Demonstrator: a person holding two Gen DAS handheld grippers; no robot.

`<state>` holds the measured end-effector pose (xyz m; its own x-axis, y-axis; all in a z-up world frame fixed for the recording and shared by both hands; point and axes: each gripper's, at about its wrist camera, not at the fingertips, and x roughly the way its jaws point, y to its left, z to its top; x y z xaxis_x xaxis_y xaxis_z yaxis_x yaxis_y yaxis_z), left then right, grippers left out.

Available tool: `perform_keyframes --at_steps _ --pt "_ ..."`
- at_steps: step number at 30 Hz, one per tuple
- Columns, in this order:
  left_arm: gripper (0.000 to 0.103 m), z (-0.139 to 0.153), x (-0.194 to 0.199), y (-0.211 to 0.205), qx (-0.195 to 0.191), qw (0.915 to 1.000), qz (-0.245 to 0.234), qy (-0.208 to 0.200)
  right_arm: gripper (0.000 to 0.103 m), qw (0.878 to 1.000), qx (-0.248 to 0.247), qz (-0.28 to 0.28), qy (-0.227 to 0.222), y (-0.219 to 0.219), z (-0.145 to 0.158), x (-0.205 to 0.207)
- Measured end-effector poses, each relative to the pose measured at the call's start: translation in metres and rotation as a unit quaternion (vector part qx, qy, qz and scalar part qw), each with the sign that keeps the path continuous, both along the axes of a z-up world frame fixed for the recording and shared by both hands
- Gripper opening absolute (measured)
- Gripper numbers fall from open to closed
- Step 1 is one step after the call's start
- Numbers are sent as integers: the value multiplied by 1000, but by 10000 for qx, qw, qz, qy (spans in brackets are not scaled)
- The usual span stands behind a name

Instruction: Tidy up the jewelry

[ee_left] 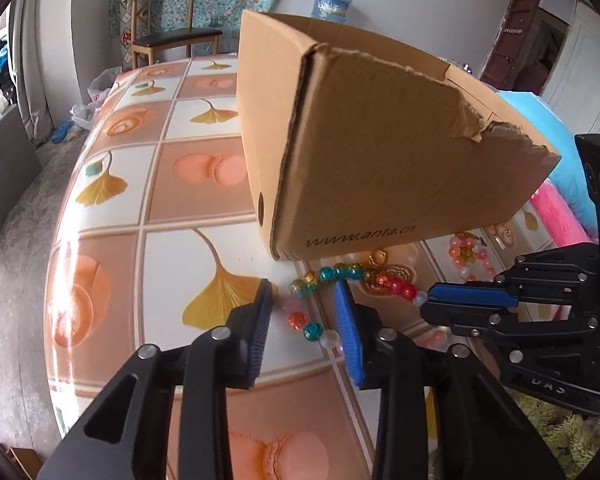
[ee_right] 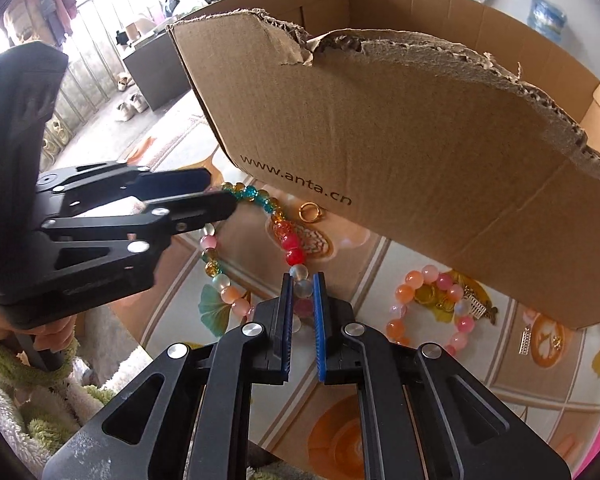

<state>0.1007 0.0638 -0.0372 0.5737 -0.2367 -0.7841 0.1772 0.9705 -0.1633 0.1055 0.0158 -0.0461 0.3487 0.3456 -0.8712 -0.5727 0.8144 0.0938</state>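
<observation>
Nearest: grasping the multicolour bead bracelet [ee_right: 289,254] with the right gripper [ee_right: 303,278], clenched on a pale bead at the near end of the loop. Cannot tell whether that end is lifted or flat.

Straddling the far side of the same loop with the left gripper [ee_left: 304,292]. Released: pads apart, orange and teal beads loose between them, no visible pressing.

Lying otherwise as an open loop on the bench [ee_right: 340,420], just in front of the cardboard box [ee_right: 420,160].

Judged step: two-handed pickup of this bracelet, ahead of transfer into the box. Early in the task, going by the pieces left outside.

Next move, as a guess:
- close the left pads on beads, not on the gap between them
- raise both ends together so the strand does not sag or swing
- clear the torn near wall, which stands tall
- release inside

Further out, on the bench beside the box wall: pink-and-orange bracelet [ee_right: 408,280] with small gold charms, well to the right. Gold ring [ee_right: 310,212] just beside the box base.
</observation>
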Motion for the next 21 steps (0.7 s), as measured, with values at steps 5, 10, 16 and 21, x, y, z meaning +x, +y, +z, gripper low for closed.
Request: perform_keyframes --at_steps 5,10,16,21 --pt "13 1 2 -2 216 9997 78 36 8 10000 50 -32 12 -8 1 1" --pt "10 1 -4 -4 244 9997 65 74 8 9999 90 -72 21 -16 3 5" --pt "10 1 -10 -7 349 9992 106 166 9 9998 94 -170 12 -23 5 5" --pt "10 1 -11 -7 420 9988 123 225 9 9999 46 -107 1 -23 5 2"
